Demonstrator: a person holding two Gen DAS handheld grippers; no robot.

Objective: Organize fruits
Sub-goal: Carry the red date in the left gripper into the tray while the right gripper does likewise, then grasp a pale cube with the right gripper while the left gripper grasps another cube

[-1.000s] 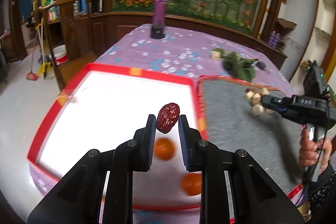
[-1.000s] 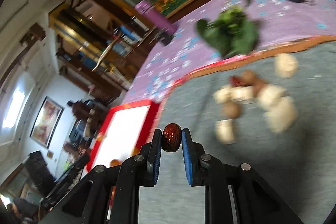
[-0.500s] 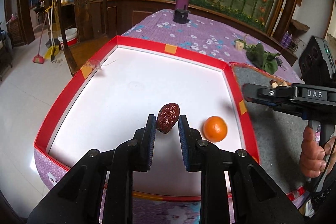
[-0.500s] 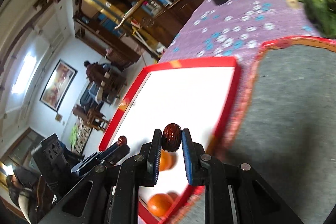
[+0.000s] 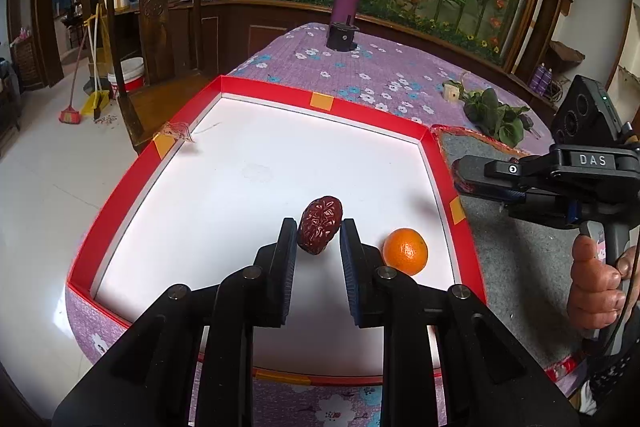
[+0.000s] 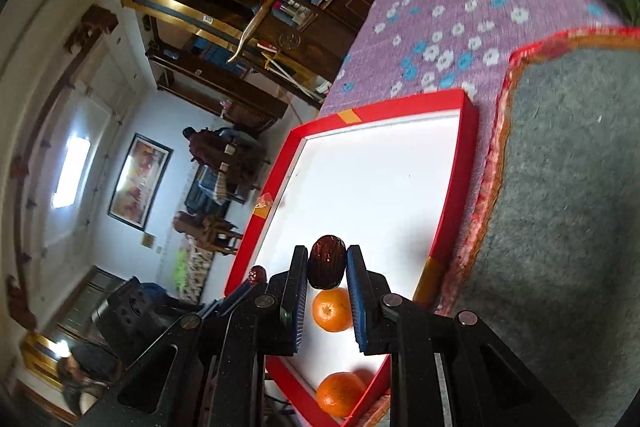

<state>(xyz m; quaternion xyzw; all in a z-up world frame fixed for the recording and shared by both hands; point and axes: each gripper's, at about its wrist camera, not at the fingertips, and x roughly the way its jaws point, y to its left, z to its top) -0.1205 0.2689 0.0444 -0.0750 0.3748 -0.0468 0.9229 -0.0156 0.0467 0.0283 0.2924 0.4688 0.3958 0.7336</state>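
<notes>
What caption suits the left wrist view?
Left gripper holds a red date over the white tray beside an orange.

Red-rimmed white tray (image 5: 256, 89), purple floral cloth (image 5: 384, 67), orange fruit (image 5: 405, 251).

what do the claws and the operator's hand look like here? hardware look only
Left claw: matte black linkage with silver pivot bolts and ribbed dark-blue pads. Right claw: same build; its side shows white "DAS" lettering, a green-lit black camera block and a grey handle. The hand has a dark patterned sleeve and thin black cable.

Tangerine (image 5: 405, 251) in tray (image 5: 264, 91)
</notes>
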